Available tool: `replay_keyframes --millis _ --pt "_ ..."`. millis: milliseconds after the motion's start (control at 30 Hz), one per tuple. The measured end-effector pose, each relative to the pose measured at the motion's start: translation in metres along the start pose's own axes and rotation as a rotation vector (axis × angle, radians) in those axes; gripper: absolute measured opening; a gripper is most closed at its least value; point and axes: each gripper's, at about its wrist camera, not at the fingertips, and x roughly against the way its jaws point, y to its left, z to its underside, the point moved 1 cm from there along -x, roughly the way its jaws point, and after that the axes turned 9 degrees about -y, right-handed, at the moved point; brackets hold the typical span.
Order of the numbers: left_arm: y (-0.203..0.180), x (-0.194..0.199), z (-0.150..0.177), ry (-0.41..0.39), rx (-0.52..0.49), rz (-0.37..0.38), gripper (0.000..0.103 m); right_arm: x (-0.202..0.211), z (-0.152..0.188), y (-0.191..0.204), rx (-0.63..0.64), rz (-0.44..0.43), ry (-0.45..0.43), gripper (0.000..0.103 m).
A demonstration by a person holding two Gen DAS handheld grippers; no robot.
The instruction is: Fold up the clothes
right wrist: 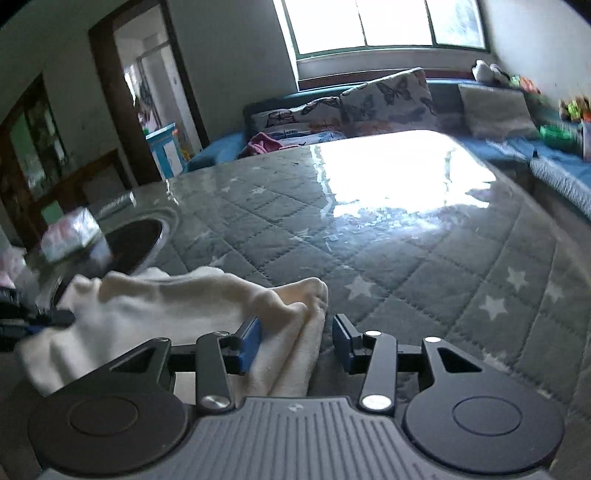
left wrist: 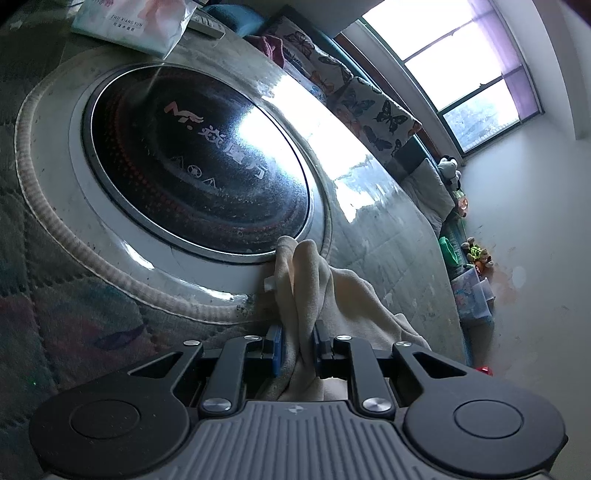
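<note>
A cream cloth (left wrist: 306, 273) lies bunched on the quilted table cover. In the left wrist view my left gripper (left wrist: 297, 332) is shut on a gathered fold of it, beside the rim of a round black cooktop. In the right wrist view the same cloth (right wrist: 166, 299) stretches from the far left to my right gripper (right wrist: 295, 323). Its jaws stand apart around the cloth's end: the cloth rests against the left blue pad (right wrist: 251, 343), and a gap shows before the right one. A dark and blue shape at the left edge looks like the left gripper (right wrist: 33, 319).
The round black cooktop (left wrist: 199, 162) is set in the table, with a tissue pack (left wrist: 129, 22) beyond it. The star-patterned table cover (right wrist: 406, 258) lies under a glossy sheet. A blue sofa with butterfly cushions (right wrist: 388, 96) runs under the window, and a doorway (right wrist: 147, 92) is at the left.
</note>
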Motion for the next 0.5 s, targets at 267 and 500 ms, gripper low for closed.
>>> replay_keyframes --millis 267,500 --pt "-0.006 0.001 0.002 -0.010 -0.023 -0.019 0.017 0.003 0.000 0.001 -0.051 -0.053 -0.007 0.012" --pt "-0.031 0.006 -0.002 -0.036 -0.101 0.022 0.015 0.025 -0.011 0.006 -0.041 -0.058 -0.091 0.010"
